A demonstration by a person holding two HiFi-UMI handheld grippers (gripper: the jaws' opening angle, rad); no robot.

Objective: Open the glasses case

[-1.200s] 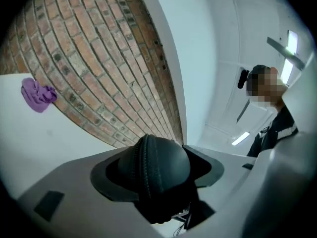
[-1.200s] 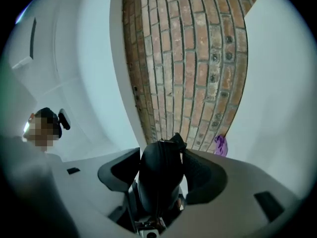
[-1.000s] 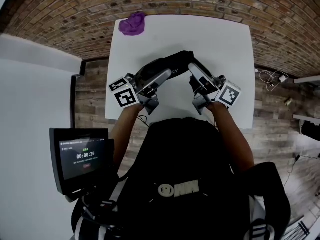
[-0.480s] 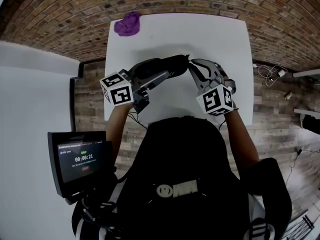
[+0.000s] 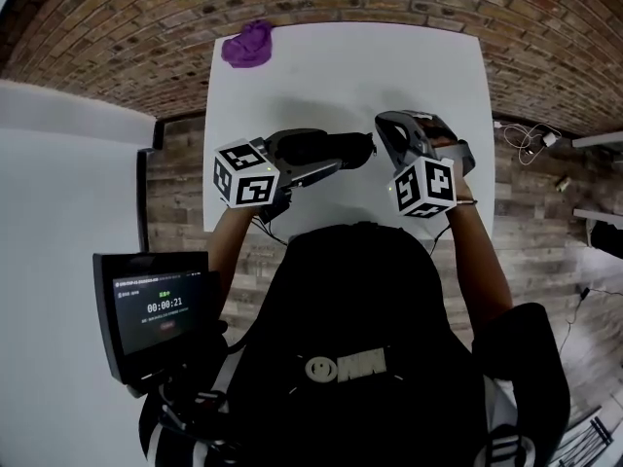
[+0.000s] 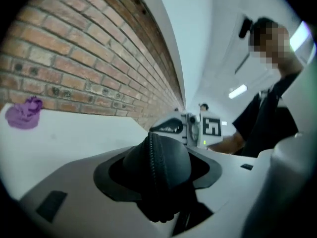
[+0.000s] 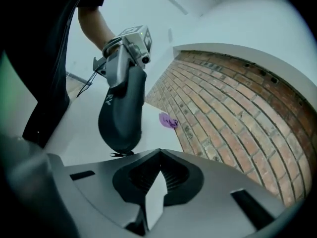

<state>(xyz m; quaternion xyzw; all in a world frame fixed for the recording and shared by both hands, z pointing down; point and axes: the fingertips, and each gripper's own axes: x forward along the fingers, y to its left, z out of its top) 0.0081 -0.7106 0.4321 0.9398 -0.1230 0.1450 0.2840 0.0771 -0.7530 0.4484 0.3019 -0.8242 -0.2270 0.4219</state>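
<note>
So the right tongs (image 7: pixel 157 155) just snapped from wide open to fully closed, and they look empty. The tips are together and the zip pull (image 7: pixel 120 153) sits just beside them, not between. The left tongs (image 5: pixel 310 168) are clamped round the glasses case (image 5: pixel 326 147), holding it over the bench (image 5: pixel 341 66), lower and flatter than a second ago. My guess is a missed pinch, with the zip not started.
</note>
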